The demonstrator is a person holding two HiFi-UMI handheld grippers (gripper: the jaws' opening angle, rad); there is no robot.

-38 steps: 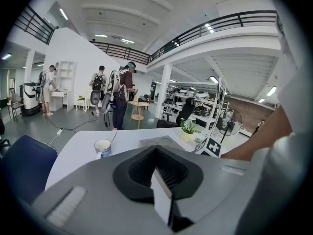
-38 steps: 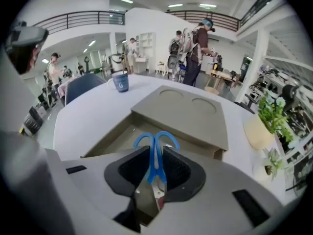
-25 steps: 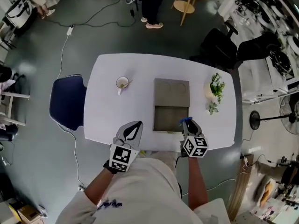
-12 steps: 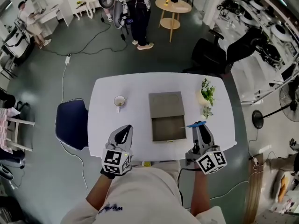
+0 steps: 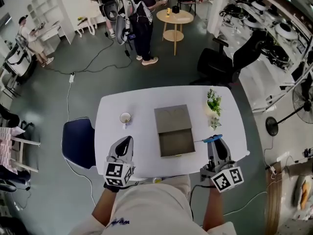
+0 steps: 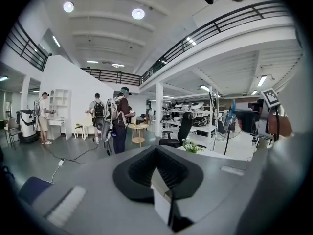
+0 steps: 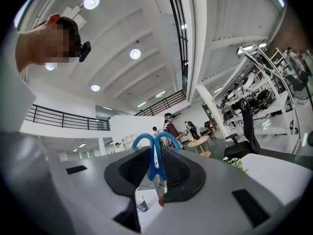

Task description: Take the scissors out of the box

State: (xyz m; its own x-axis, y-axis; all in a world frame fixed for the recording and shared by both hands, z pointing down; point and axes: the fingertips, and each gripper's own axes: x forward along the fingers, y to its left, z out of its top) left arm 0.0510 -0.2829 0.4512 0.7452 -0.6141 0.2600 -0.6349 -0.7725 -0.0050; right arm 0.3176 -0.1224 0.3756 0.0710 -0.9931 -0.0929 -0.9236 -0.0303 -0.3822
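The right tool [image 5: 215,143] pinches the blue-handled scissors [image 7: 155,161], handles jutting past its tips, right of the open box [image 5: 172,119]; the left tool [image 5: 124,142] is pressed together.

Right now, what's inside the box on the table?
The open half of the box looks bare; the part under its lid is hidden. The scissors are out, clamped in the right gripper.

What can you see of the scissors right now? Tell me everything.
The scissors have two blue, plastic-looking handle loops and a pale, narrow pair of blades, seemingly closed. They are clamped between the fingers of the right gripper, with the loops sticking up past the fingers and the blades pointing down. In the head view they sit just right of the open grey box, out of it. Nothing else touches them.
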